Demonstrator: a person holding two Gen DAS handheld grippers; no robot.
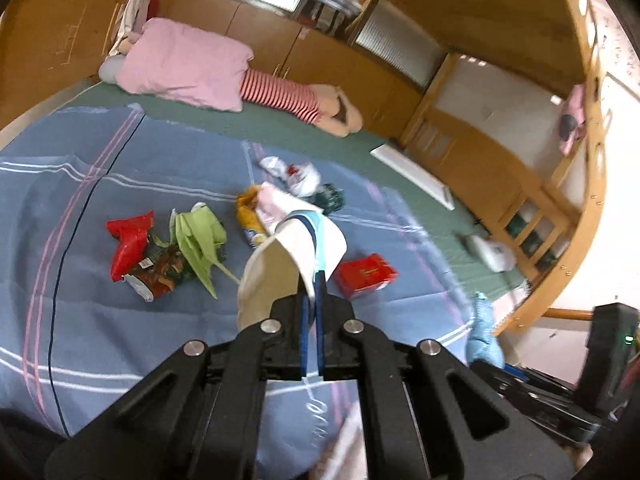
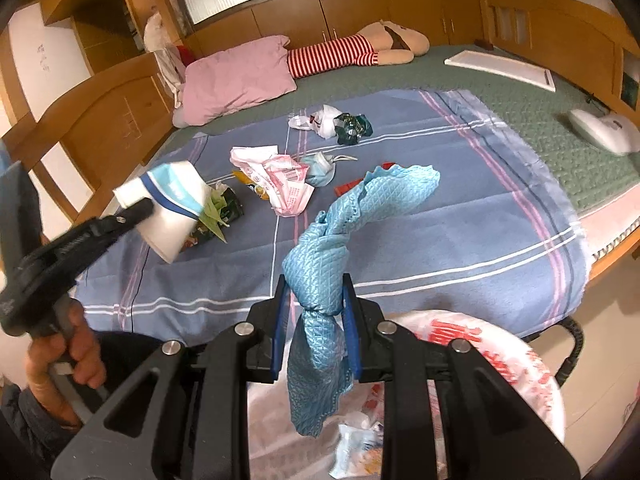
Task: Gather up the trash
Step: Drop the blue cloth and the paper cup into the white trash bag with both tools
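Risk sits with the paper cup (image 1: 292, 256), pinched only by its rim in the fully closed left gripper (image 1: 311, 300): any jolt could drop it short of the bag (image 2: 500, 364) below the right gripper (image 2: 316, 300), itself clamped on blue cloth (image 2: 320, 264).

We see a flattened white paper cup (image 1: 280, 264) with a blue band lifted above the blue sheet. A light-blue cloth (image 2: 320, 280) hangs bunched. Red, green and pink wrappers (image 2: 286, 184) lie scattered; a white, red-printed trash bag (image 2: 500, 360) gapes below.
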